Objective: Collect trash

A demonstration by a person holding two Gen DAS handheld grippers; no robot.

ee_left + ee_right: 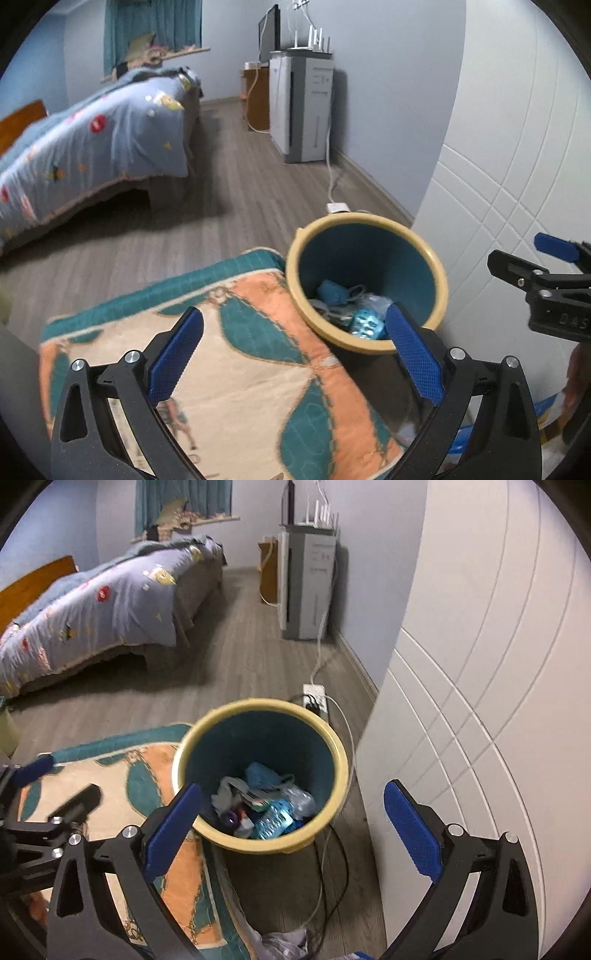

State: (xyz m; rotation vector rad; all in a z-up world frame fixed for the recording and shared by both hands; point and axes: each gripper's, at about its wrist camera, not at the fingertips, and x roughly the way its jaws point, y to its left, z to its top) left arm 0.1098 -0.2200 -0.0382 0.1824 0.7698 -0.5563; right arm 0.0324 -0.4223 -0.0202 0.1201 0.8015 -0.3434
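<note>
A round bin with a yellow rim (441,280) (345,760) and a teal inside stands on the wood floor beside a patterned rug. Trash (356,310) (264,805) lies in its bottom: a clear bottle, a blue blister pack, blue and grey scraps. My left gripper (295,339) hangs open above the rug's corner, its right finger over the bin's near rim. My right gripper (293,814) is open over the bin with nothing between its fingers. Each gripper shows at the edge of the other's view. A crumpled plastic scrap (284,943) lies on the floor near the rug's edge.
The orange, teal and cream rug (236,369) (125,775) covers the near floor. A white panelled door (498,701) stands close on the right. A power strip (314,698) with cables lies behind the bin. A bed (92,147) is at the left, a white cabinet (303,110) by the far wall.
</note>
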